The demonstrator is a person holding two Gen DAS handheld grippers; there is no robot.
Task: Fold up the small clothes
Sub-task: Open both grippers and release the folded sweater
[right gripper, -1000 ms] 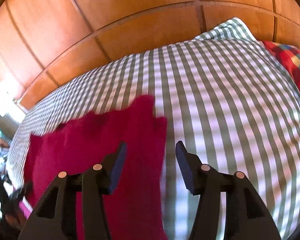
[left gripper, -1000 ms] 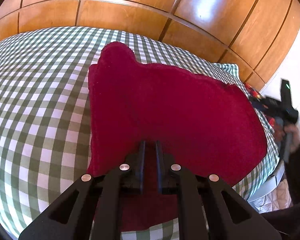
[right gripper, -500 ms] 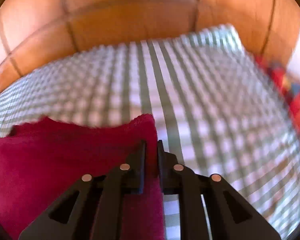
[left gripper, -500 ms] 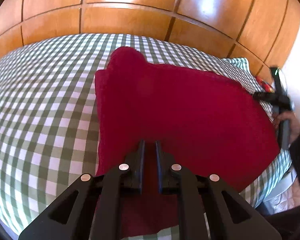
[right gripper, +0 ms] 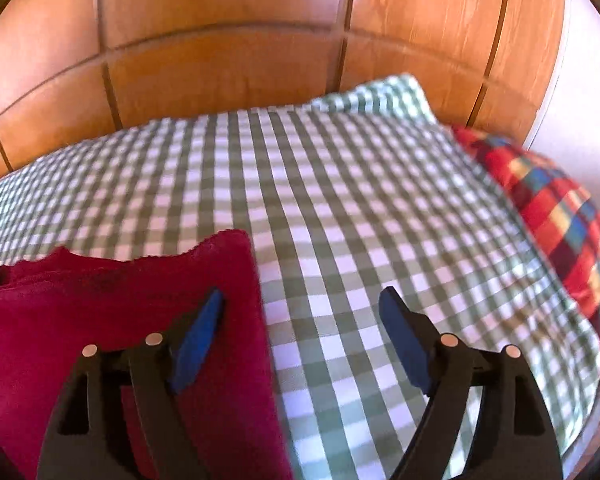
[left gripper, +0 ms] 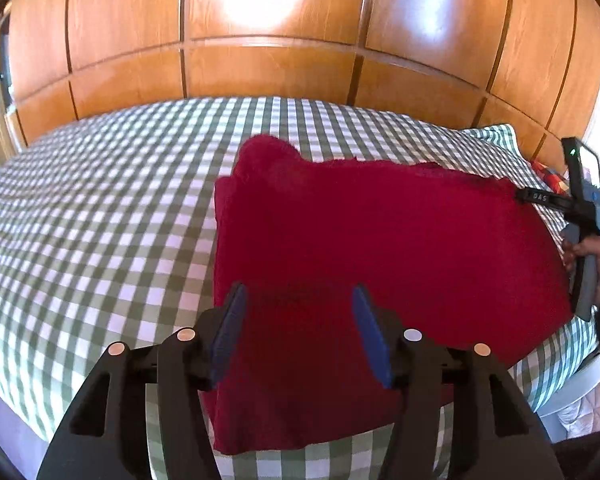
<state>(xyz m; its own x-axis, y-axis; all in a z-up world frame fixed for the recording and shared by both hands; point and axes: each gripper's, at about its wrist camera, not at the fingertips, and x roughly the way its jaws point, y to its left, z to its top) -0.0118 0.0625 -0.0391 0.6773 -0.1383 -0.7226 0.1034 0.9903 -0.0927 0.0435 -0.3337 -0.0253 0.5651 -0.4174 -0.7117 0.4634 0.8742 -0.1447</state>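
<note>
A dark red garment [left gripper: 380, 248] lies folded flat on the green-and-white checked bed cover [left gripper: 100, 208]. My left gripper [left gripper: 300, 300] hovers over its near edge, jaws opening, with nothing pinched between the blue pads. In the right wrist view the same red garment [right gripper: 112, 320] fills the lower left, its right edge running down the middle. My right gripper [right gripper: 302, 300] straddles that edge, jaws opening wide and free of the cloth. The right gripper [left gripper: 520, 196] also shows at the garment's far right corner in the left wrist view, held by a hand [left gripper: 596, 264].
Wooden panelling [left gripper: 280, 40] backs the bed. A red, yellow and blue plaid pillow [right gripper: 552, 216] lies at the bed's right end beside a checked pillow [right gripper: 384, 92]. The bed's near edge [left gripper: 8, 412] drops off at lower left.
Both grippers were pinched on the red garment half a second ago and have let go, jaws spreading. The left one lifted a little; the garment now rests flat.
</note>
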